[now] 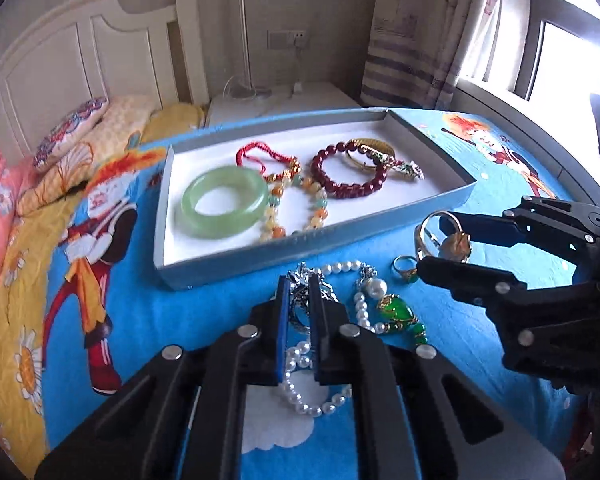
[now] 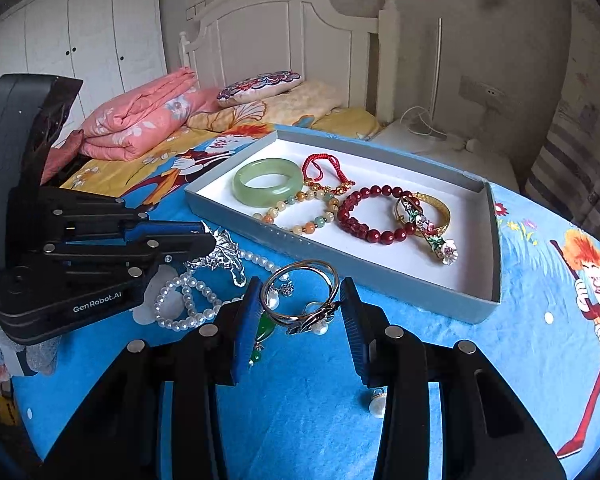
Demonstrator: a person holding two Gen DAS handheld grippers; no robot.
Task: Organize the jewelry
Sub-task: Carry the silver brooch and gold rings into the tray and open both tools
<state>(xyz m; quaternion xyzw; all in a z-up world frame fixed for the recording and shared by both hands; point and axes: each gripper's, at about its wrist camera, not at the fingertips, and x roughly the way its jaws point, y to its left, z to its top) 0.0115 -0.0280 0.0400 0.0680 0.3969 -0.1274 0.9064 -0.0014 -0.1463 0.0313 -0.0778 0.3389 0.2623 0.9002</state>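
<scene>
Jewelry lies partly in a shallow grey-blue tray (image 2: 496, 240) on the blue cartoon bedspread (image 1: 140, 320) and partly loose in front of it; going left to right in the tray we see a green jade bangle (image 1: 224, 206), a red cord bracelet (image 1: 256, 158), a mixed-colour bead bracelet (image 1: 300, 208), a dark red bead bracelet (image 1: 350, 176) and a gold bangle (image 1: 374, 150); in front, our left tool (image 1: 299, 300) is nearly closed on a silver ornament (image 2: 224, 252) beside a pearl strand (image 1: 312, 396); a green pendant (image 1: 398, 312) and a small gold ring (image 1: 404, 266) lie to the right; our right tool (image 2: 298, 304) holds a metal bangle (image 2: 300, 292) between moderately spread fingers, raised off the bedspread.
</scene>
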